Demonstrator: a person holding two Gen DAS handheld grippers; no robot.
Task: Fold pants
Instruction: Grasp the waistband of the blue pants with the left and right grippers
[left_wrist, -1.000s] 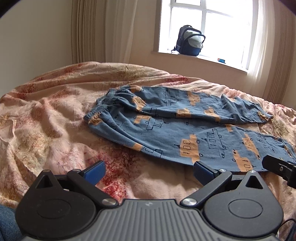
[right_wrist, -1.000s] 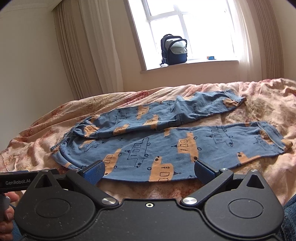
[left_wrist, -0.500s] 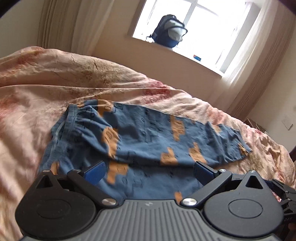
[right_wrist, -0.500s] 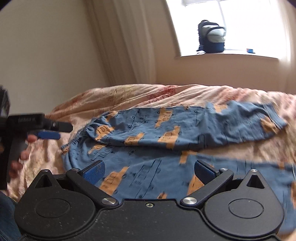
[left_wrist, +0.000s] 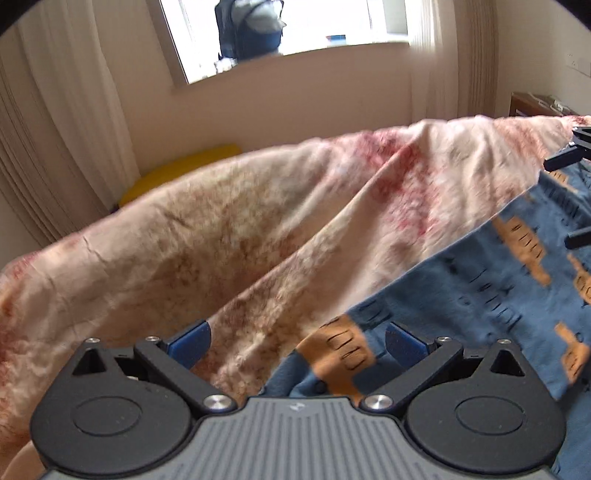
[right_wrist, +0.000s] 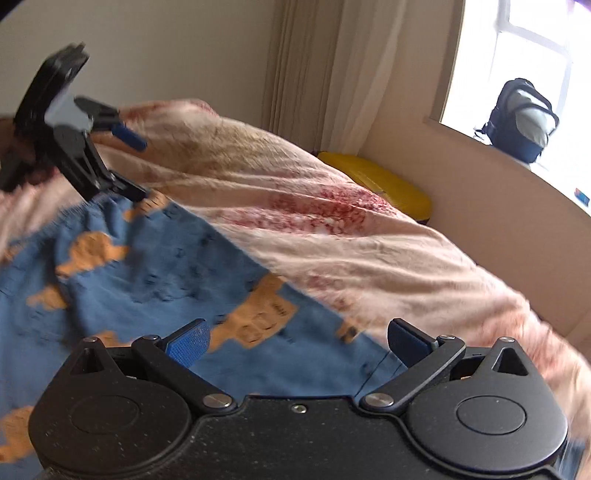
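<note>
Blue pants (left_wrist: 480, 288) with orange prints lie flat on a pink floral bedspread (left_wrist: 258, 229). My left gripper (left_wrist: 295, 341) is open, low over the far edge of the pants near the waistband end, with cloth between its jaws but not pinched. It also shows in the right wrist view (right_wrist: 136, 166) at the upper left, open. My right gripper (right_wrist: 297, 341) is open, low over the far edge of the pants (right_wrist: 147, 280). Its fingertips (left_wrist: 561, 160) show at the right edge of the left wrist view.
A yellow cushion (right_wrist: 376, 184) lies between the bed and the wall. A dark backpack (right_wrist: 521, 118) stands on the window sill; it also shows in the left wrist view (left_wrist: 247, 29). Curtains (left_wrist: 62, 122) hang on the left. A wooden nightstand (left_wrist: 535, 105) stands at the right.
Both grippers have moved forward over the pants to their far edge and dropped low to the cloth. Both stay open.
</note>
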